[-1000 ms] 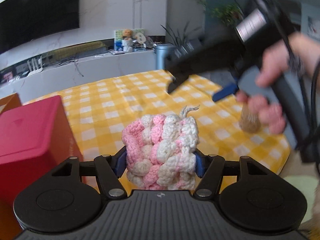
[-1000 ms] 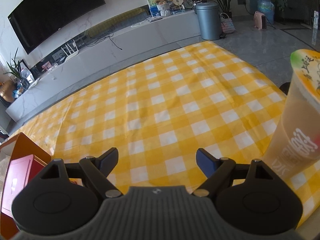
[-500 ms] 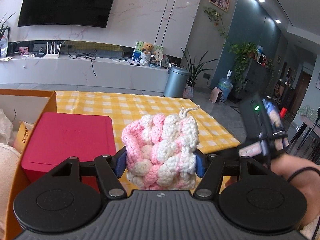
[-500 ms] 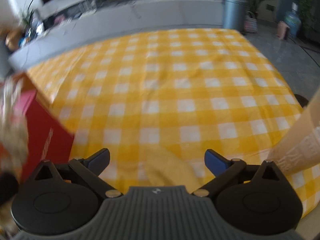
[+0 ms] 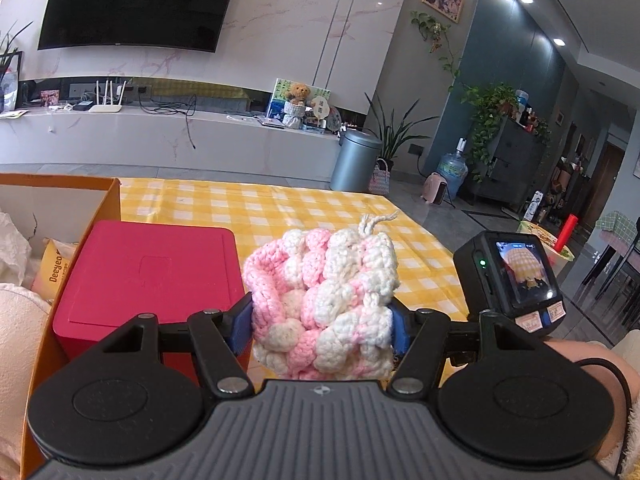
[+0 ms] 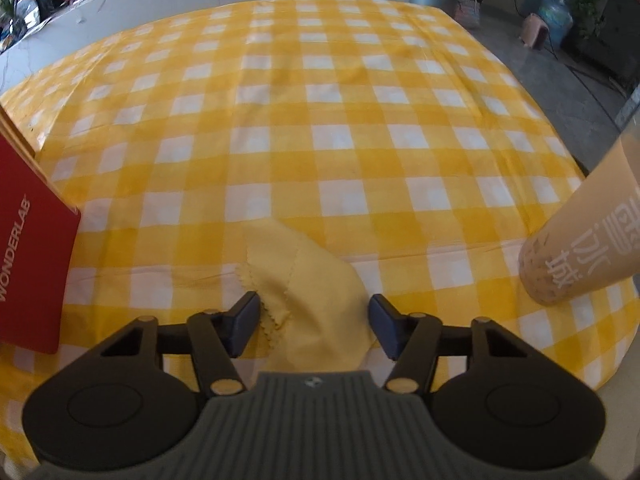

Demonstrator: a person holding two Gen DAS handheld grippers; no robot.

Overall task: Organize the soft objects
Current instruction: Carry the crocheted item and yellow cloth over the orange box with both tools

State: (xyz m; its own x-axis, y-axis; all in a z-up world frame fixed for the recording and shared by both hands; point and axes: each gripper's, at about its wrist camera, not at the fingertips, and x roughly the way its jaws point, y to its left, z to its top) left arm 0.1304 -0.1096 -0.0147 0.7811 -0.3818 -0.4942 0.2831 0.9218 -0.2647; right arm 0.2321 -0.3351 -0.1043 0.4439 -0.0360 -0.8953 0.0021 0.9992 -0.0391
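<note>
My left gripper is shut on a pink and white crocheted pouch and holds it in the air beside a red box. My right gripper is open, low over a yellow cloth with pinked edges that lies on the yellow checked tablecloth. The cloth sits between the two blue pads without being gripped. The camera on the right gripper shows in the left wrist view, to the right of the pouch.
An orange cardboard box at the left holds the red box, a snack packet and white paper. A tall drink cup stands at the table's right edge. The red box also shows left in the right wrist view.
My left gripper has swung left with the pouch, bringing the orange box into view. My right gripper has moved down and forward until the yellow cloth lies between its fingers.
</note>
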